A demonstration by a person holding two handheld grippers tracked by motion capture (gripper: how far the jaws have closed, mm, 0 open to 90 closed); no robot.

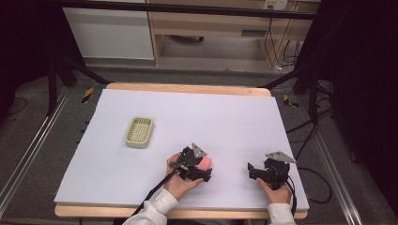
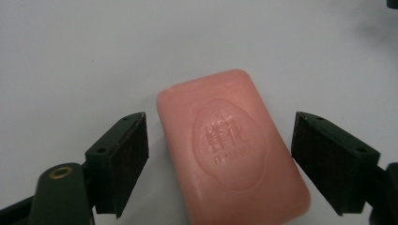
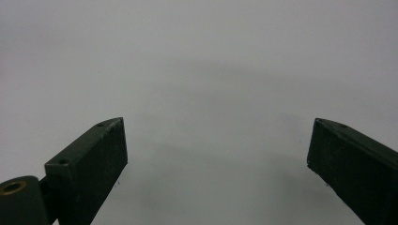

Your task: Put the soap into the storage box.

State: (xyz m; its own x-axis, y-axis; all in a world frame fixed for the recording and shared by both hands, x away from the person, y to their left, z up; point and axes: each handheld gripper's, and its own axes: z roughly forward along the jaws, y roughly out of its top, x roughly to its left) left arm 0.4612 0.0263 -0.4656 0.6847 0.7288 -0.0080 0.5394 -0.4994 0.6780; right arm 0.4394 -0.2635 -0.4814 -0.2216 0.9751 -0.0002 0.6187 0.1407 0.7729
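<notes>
Left gripper (image 2: 220, 154) down low over the pink rectangular soap bar (image 2: 232, 150), jaws spread wide, one either side, neither pad touching yet. Soap lying flat on the white-covered counter (image 1: 225, 117), near the front edge, well apart from the pale green slotted soap dish (image 1: 139, 132) off to the left. Looks like the grab coming up. Best done by squaring up first, since the bar sits askew between the jaws, then closing evenly across the long sides, gently, slick stuff likely to squirt out. Right gripper (image 3: 218, 154) parked over bare counter, jaws released, nothing between.
</notes>
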